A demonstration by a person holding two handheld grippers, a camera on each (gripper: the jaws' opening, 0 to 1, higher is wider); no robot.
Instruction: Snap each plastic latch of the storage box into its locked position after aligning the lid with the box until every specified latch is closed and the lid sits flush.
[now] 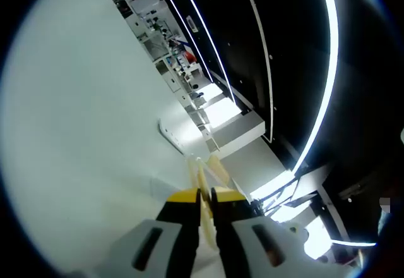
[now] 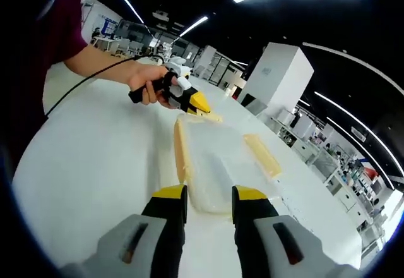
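A clear plastic storage box (image 2: 218, 164) with its lid on lies lengthwise on the white table (image 2: 95, 164). Pale yellow latches run along its left side (image 2: 180, 151) and right side (image 2: 262, 153). My right gripper (image 2: 209, 196) is open, its yellow-tipped jaws on either side of the box's near end. A hand (image 2: 146, 83) holds my left gripper (image 2: 201, 108) at the box's far end. In the left gripper view, that gripper (image 1: 206, 194) is nearly closed on a pale yellow end latch (image 1: 203, 174), with the box's edge (image 1: 218, 167) just beyond.
A black cable (image 2: 82, 85) trails from the left gripper across the table toward a person's dark red sleeve (image 2: 63, 25). White pillars (image 2: 278, 76) and workbenches (image 2: 309, 145) stand past the table's far edge. A flat white object (image 1: 170, 136) lies on the table (image 1: 82, 132).
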